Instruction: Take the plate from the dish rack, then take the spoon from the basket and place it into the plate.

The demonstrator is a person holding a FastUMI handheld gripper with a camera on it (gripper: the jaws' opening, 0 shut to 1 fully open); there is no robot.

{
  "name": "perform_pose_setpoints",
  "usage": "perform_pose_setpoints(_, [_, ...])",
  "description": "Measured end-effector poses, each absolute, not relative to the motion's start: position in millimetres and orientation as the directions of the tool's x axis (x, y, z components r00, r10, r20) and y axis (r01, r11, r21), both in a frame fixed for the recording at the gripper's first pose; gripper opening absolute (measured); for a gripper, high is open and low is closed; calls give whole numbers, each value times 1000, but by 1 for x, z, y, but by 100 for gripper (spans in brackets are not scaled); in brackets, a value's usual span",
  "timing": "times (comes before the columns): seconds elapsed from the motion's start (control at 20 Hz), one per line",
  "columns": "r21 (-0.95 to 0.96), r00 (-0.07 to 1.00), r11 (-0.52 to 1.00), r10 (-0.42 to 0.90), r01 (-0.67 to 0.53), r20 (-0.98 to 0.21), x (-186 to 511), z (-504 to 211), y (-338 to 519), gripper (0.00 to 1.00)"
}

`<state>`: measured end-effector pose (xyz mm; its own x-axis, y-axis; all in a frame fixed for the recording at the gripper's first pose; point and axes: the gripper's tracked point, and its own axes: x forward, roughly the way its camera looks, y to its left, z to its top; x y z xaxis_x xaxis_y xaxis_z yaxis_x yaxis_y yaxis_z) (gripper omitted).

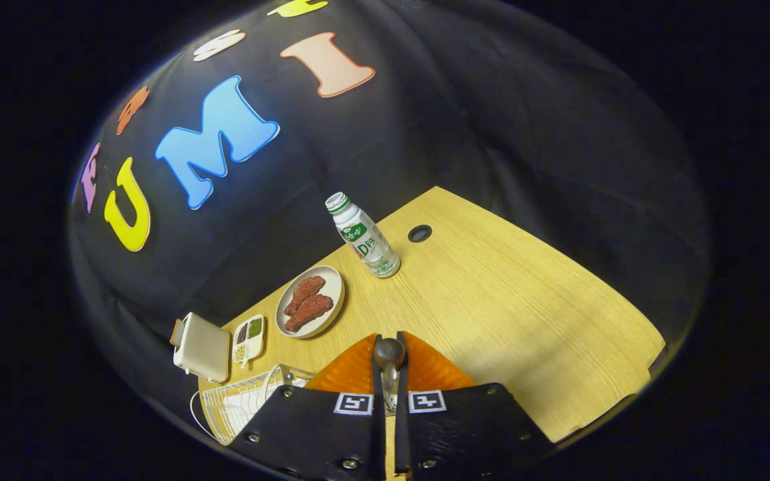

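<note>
My gripper (390,341) is shut on a spoon (390,353). Its dark rounded end sticks up between the fingertips, and a shiny stem runs down between the fingers. The spoon is held in the air above the wooden table (505,314). A white wire dish rack (238,401) stands just left of the fingers and below them. Beyond the fingers to the left, a pale round plate (333,280) rests flat on the table with red-brown meat pieces (306,304) on it.
A plastic bottle (363,235) with a white cap and green label stands behind the plate. Near it is a round cable hole (420,233) in the tabletop. A white boxy appliance (201,346) and a small divided dish (249,337) sit at the table's left end.
</note>
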<state>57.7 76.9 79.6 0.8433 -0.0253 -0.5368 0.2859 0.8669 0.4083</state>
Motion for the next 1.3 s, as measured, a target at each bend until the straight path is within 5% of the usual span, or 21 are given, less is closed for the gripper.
perform_pose_setpoints(0.6, [369, 892, 925, 90, 90, -442, 2, 177, 139, 5])
perform_pose_setpoints(1.3, [300, 739, 928, 361, -223, -568, -126, 98, 340, 5])
